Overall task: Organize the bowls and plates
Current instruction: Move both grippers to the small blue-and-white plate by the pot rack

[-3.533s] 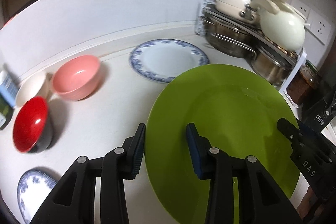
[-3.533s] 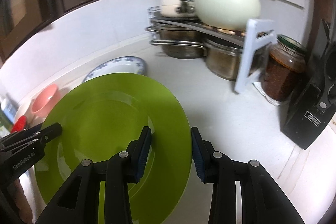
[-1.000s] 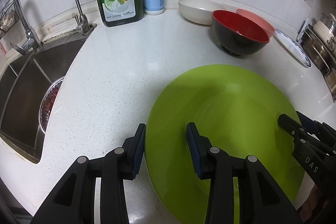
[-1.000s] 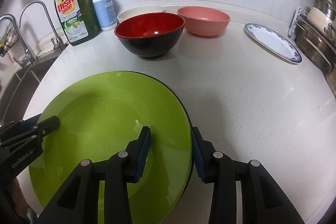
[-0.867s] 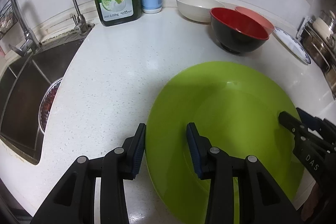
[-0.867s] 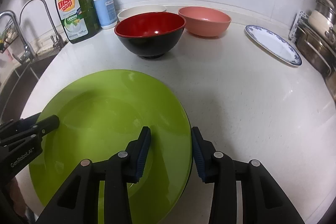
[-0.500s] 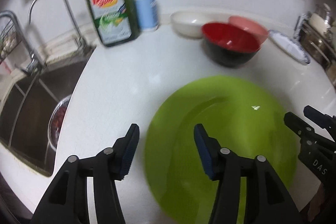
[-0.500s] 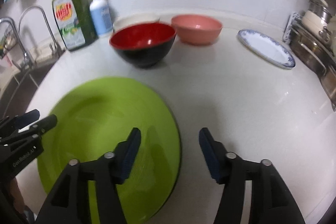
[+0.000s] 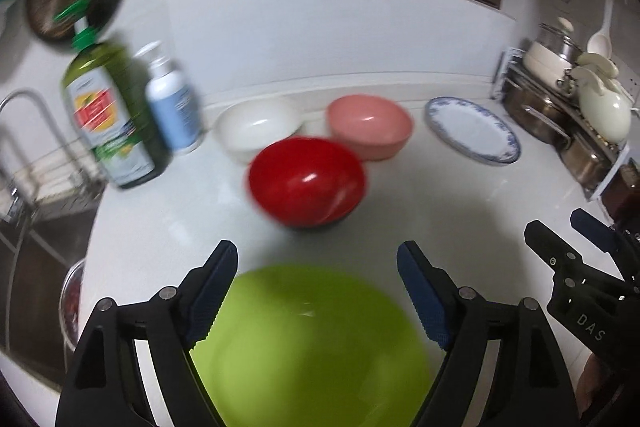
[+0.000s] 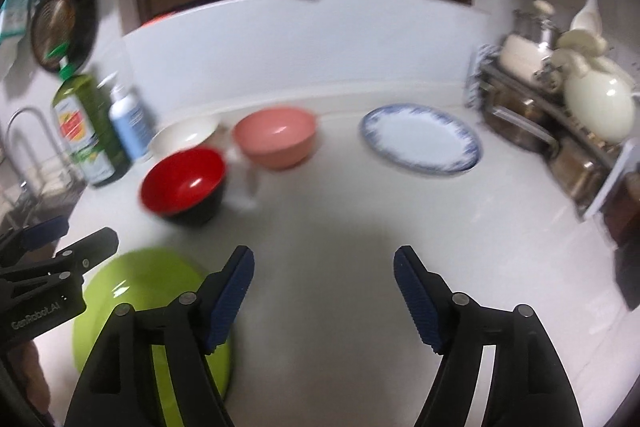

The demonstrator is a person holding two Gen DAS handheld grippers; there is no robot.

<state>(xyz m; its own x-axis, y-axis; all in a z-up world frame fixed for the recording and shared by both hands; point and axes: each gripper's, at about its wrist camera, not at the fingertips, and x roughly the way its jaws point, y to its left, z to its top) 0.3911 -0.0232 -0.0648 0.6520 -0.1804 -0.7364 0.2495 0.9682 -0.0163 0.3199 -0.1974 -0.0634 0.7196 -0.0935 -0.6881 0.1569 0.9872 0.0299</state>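
Note:
A large green plate [image 9: 312,343] lies flat on the white counter [image 9: 440,211], below my left gripper [image 9: 318,291], whose jaws are opening with nothing pressed between them. My right gripper [image 10: 322,291] hangs over bare counter to the right of the green plate [image 10: 148,291]; its jaws are opening too and hold nothing. Farther back stand a red bowl [image 9: 306,181], a pink bowl [image 9: 370,127] and a white bowl [image 9: 258,127]. A blue-rimmed white plate [image 9: 474,135] lies to their right.
A green dish soap bottle [image 9: 106,119] and a blue pump bottle [image 9: 172,111] stand at the back left beside the sink and tap [image 9: 28,139]. A rack of steel pots [image 9: 560,123] with a cream pot fills the right corner. A dark jar [image 10: 628,203] stands right.
Both grippers let go of the green plate, opened wide and lifted up and back. The plate now lies on the counter near the front, and more of the back wall shows.

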